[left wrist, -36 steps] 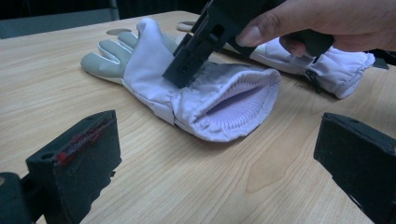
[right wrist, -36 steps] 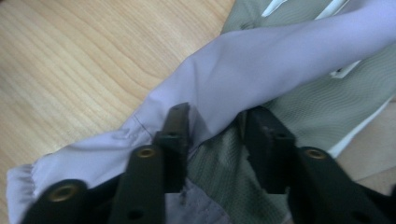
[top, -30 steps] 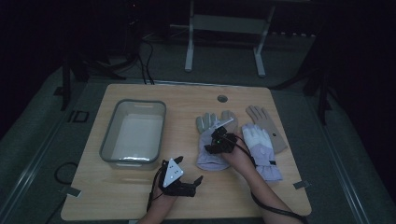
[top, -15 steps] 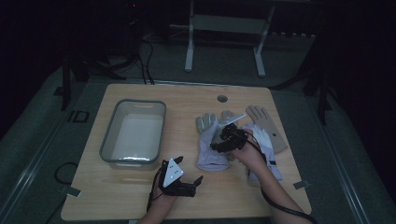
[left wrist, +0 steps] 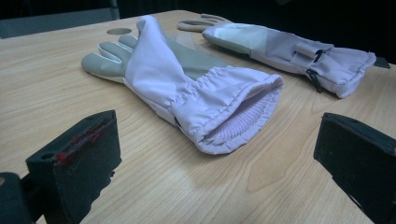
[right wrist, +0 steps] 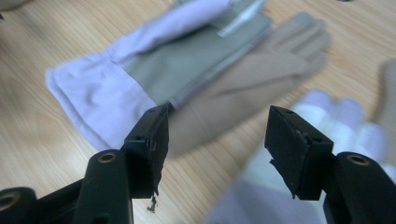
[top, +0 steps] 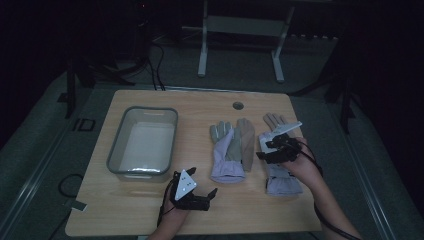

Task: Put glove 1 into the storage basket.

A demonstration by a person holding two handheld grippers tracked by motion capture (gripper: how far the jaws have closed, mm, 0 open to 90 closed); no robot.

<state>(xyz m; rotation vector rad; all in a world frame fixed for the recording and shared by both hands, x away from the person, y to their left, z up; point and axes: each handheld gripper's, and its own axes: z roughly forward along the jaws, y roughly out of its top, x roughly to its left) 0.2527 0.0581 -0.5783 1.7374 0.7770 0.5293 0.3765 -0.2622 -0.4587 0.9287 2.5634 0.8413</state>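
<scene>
Two lilac, grey and tan gloves lie side by side on the wooden table (top: 125, 210). The left glove (top: 230, 150) (left wrist: 187, 84) (right wrist: 196, 60) is partly folded over itself, cuff toward me. My right gripper (top: 264, 151) (right wrist: 212, 126) hovers open over the right glove (top: 284, 182) (left wrist: 289, 51) (right wrist: 327, 116). Its jaws have just been opening a little, and nothing is between them. My left gripper (top: 205, 182) (left wrist: 217, 135) rests open near the table's front edge, pointing at the left glove's cuff from a short way off.
A grey plastic tub (top: 115, 150) stands on the table's left half. A round cable hole (top: 238, 106) sits near the far edge. Behind the table a metal stand (top: 240, 30) rises from the dark floor.
My right gripper has moved to the right and upward, from over the left glove to over the right glove. The left gripper has stayed in place.
</scene>
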